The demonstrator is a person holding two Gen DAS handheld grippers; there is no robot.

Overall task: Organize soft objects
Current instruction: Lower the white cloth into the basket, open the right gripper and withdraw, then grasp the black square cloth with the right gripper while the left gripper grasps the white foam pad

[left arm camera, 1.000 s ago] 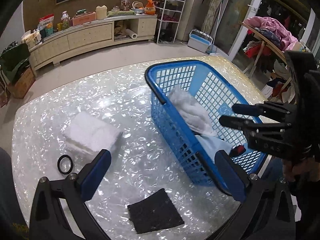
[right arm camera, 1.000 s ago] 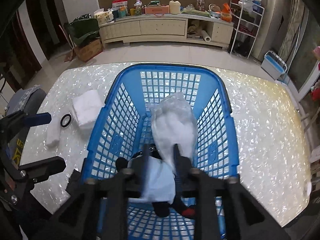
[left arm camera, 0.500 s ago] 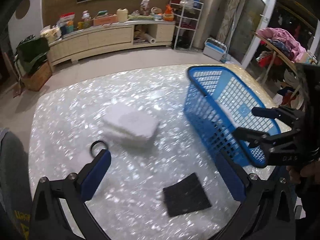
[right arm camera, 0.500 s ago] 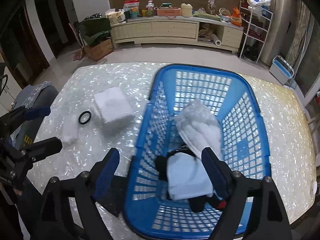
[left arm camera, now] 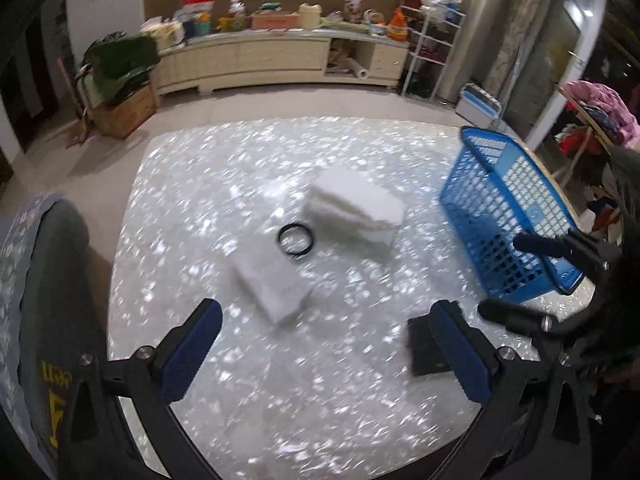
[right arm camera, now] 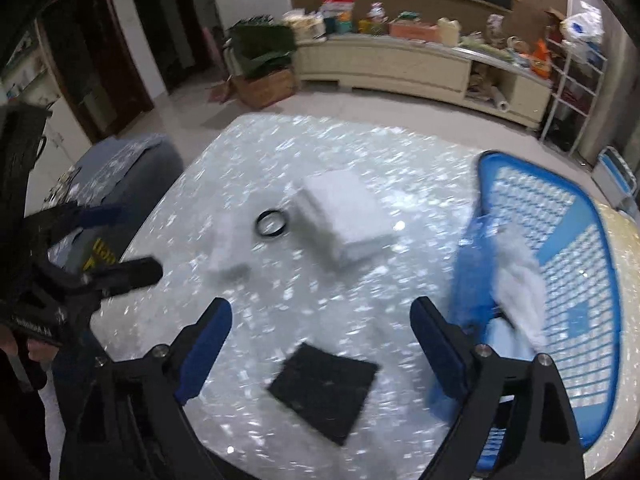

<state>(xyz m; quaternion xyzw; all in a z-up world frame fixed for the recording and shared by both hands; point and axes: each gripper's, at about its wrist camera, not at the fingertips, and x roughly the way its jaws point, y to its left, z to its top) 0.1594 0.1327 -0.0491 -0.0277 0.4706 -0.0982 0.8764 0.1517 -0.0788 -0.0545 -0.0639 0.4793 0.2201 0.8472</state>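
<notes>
1. The left gripper (left arm camera: 324, 344) is spread wide and empty, hovering over the pearly white bench (left arm camera: 280, 400).
2. The right gripper (right arm camera: 320, 344) is likewise released, holding nothing.
3. A thick folded white towel (left arm camera: 354, 206) lies mid-bench, touching a black ring (left arm camera: 295, 239); a smaller folded white cloth (left arm camera: 274, 280) sits nearer.
4. A flat black square cloth (right arm camera: 324, 386) lies near the right gripper.
5. The blue plastic mesh basket (right arm camera: 560, 280) at right already holds white cloths.
6. The towels look light, soft and floppy; pinching a folded edge should lift them intact.
</notes>
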